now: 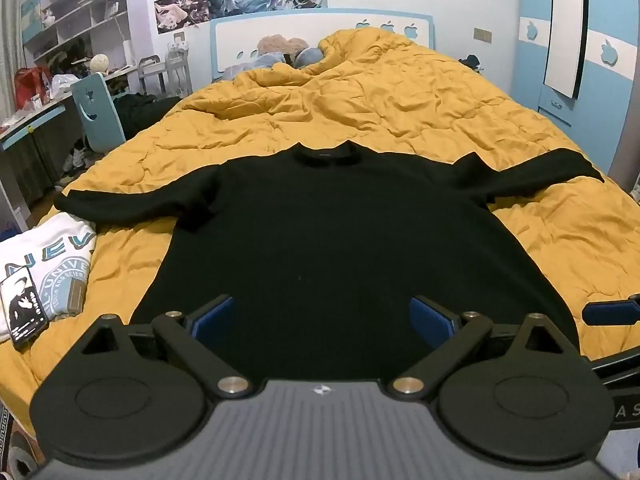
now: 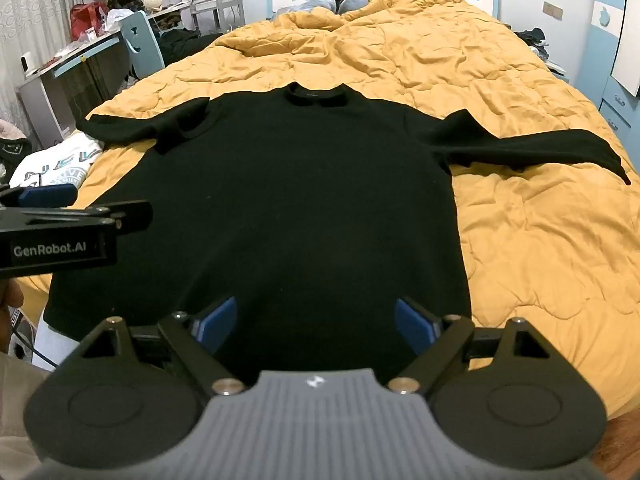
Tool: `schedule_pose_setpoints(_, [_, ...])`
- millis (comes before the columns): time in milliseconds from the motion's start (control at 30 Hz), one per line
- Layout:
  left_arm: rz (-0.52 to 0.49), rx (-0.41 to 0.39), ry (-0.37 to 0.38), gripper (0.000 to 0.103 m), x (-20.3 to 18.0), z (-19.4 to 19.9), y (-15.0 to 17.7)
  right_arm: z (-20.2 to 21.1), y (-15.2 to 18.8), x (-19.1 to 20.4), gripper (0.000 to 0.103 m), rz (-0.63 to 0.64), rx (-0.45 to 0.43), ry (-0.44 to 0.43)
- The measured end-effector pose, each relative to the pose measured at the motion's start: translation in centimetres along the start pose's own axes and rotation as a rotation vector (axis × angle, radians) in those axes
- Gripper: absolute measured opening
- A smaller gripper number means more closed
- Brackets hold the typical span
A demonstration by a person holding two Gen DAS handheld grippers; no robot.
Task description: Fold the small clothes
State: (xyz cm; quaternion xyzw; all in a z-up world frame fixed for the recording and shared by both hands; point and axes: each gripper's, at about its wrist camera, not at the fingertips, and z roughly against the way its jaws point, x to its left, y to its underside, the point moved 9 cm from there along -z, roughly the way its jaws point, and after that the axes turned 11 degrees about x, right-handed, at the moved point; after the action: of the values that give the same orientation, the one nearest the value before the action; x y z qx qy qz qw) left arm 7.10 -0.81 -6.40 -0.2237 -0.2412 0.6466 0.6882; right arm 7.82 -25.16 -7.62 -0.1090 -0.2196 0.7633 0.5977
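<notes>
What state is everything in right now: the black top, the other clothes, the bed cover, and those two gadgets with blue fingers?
Black sweater: spread flat on the bed, unfolded, both sleeves stretched out sideways.
White printed shirt: folded, lying at the bed's edge.
Phone: resting on the white shirt.
Yellow duvet: wrinkled, covering the bed.
Left gripper: fingers wide open, nothing held.
Right gripper: fingers wide open, nothing held.

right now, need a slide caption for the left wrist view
Open left gripper hovers over the hem of a black long-sleeved sweater spread flat on a rumpled mustard-yellow quilt.
</notes>
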Motion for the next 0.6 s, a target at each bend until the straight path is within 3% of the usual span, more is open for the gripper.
schedule_pose_setpoints(600, [-0.001,0.006,0.003,0.103,0.11,-0.31,0.17,-0.02,0.0,0.05,0.082,0.002,0.001,0.001])
